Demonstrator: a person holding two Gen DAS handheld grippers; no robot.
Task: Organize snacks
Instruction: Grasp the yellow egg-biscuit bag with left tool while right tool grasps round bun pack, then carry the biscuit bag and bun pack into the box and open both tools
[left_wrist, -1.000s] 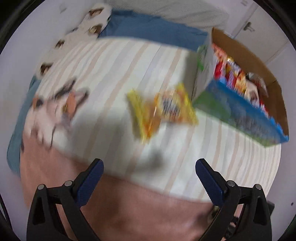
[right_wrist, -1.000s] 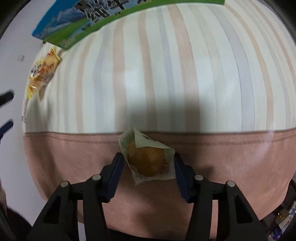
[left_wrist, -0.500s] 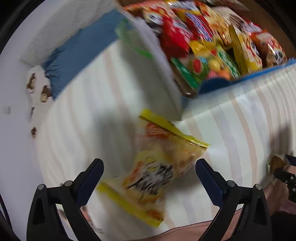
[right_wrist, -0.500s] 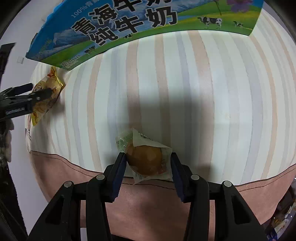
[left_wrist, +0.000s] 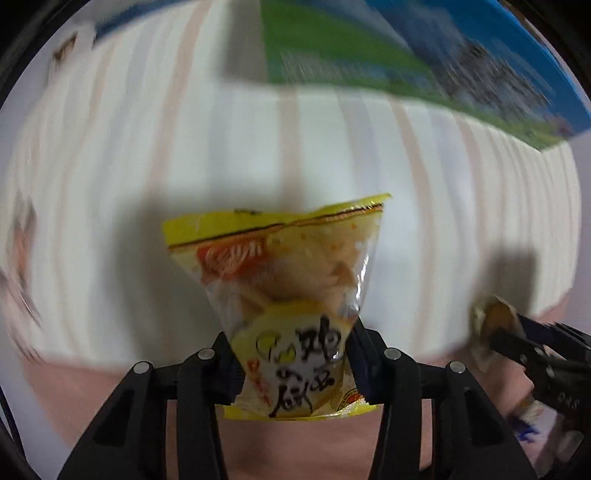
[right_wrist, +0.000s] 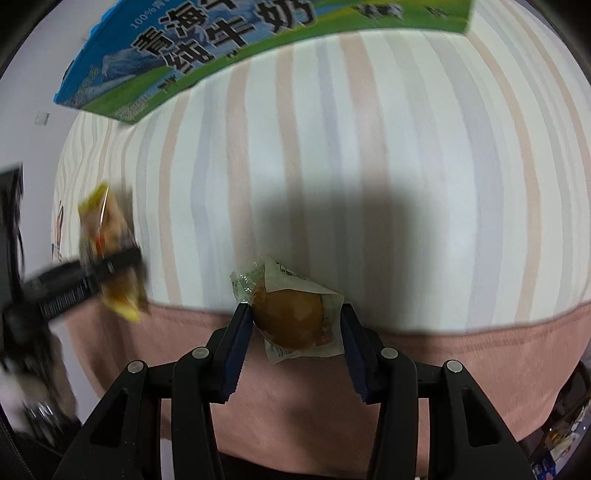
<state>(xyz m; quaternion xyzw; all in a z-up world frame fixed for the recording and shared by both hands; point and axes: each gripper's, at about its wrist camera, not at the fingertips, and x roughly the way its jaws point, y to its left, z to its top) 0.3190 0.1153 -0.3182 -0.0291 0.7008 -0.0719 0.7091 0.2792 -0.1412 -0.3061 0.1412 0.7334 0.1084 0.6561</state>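
The left tongs (left_wrist: 291, 360) pinch the lower half of a yellow bag (left_wrist: 291, 295), and the right tongs (right_wrist: 291, 325) pinch a sealed bun (right_wrist: 291, 314); both are held above the bed's striped sheet (right_wrist: 369, 147) near its pink border (right_wrist: 443, 350), with the milk box (right_wrist: 221, 40) lying beyond them. The main risk looks like slip: the bag is slick, crinkly film, puffed with air and loose crisps, gripped only by its sides, so a quick swing could let it slide out or twist, while a harder squeeze might crush the contents or burst a seam. The bun is a soft, rounded brown lump in a thin clear-and-white wrapper with flat crimped edges; too much pressure would flatten it. The box is stiff printed cardboard, and a floppy bag corner could catch its rim on the way in.
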